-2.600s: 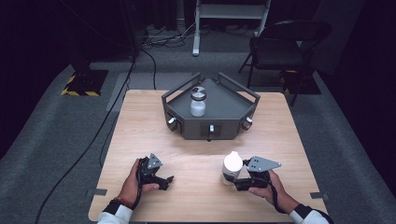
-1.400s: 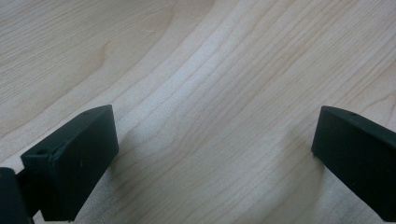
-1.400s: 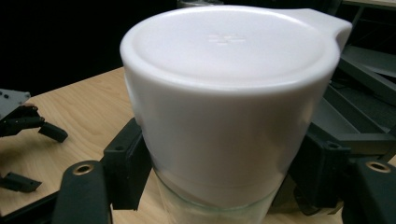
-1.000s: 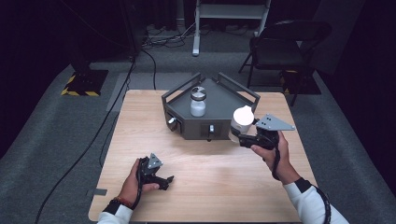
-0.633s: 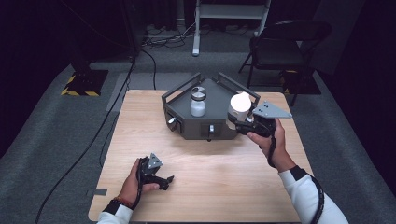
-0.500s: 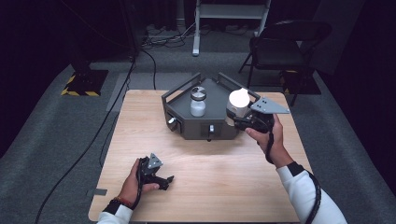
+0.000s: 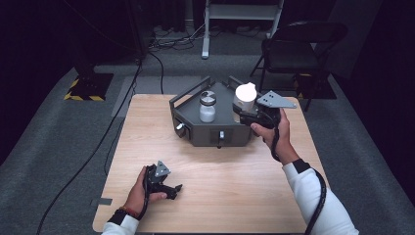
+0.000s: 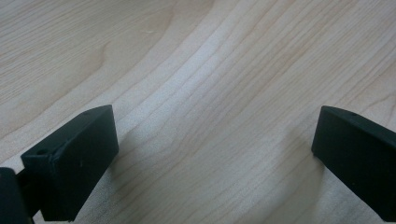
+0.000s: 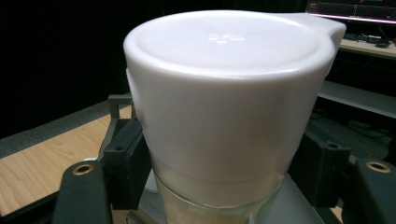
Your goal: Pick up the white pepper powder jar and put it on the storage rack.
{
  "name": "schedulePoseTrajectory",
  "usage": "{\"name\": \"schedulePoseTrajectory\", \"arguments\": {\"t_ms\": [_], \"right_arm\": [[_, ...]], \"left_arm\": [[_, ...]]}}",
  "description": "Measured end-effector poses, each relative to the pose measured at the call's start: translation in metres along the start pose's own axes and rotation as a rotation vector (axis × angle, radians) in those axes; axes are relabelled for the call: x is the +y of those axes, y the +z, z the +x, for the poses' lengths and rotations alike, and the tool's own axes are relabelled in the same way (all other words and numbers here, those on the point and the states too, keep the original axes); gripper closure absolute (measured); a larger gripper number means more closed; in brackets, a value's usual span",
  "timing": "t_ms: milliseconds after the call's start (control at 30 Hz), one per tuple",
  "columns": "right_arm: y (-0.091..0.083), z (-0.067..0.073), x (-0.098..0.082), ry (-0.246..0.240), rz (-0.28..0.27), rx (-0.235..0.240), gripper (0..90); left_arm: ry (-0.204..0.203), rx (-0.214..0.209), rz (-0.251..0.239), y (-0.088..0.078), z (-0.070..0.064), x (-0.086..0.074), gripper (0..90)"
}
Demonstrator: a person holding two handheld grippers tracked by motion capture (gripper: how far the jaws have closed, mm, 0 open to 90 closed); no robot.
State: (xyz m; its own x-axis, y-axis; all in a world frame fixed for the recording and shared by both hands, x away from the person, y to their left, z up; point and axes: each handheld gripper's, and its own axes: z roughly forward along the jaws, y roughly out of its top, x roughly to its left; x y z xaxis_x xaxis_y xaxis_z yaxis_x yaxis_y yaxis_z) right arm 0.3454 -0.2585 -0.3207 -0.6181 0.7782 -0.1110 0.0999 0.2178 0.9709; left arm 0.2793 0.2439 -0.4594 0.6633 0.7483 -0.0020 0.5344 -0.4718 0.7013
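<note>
Here, a white-capped jar (image 7: 244,94) is being gripped upright by the right tongs (image 7: 243,112), their jaws pressed against its glass body just under the cap, and it is being held above the right part of the grey tray (image 7: 195,132), beside a second jar (image 7: 207,106) standing inside. The left tongs (image 7: 175,188) are being rested open and empty on the table (image 7: 235,196).

Two shakers (image 7: 207,106) (image 7: 244,96), one grey tray (image 7: 195,132), one table (image 7: 235,186), two grippers (image 7: 171,190) (image 7: 241,113).
</note>
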Motion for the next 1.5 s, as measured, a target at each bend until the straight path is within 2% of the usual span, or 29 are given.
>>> {"name": "schedulePoseTrajectory", "arguments": {"t_ms": [167, 633, 1500], "right_arm": [[0.009, 0.000, 0.003, -0.011, 0.015, -0.006, 30.4], [0.031, 0.000, 0.003, 0.000, 0.040, -0.030, 30.4], [0.060, -0.002, -0.019, 0.042, 0.091, -0.039, 30.3]], "left_arm": [[0.000, 0.000, 0.000, 0.000, 0.000, 0.000, 0.0], [0.000, 0.001, -0.001, 0.000, 0.000, 0.000, 0.0], [0.002, 0.001, -0.001, 0.000, 0.000, 0.000, 0.0]]}}
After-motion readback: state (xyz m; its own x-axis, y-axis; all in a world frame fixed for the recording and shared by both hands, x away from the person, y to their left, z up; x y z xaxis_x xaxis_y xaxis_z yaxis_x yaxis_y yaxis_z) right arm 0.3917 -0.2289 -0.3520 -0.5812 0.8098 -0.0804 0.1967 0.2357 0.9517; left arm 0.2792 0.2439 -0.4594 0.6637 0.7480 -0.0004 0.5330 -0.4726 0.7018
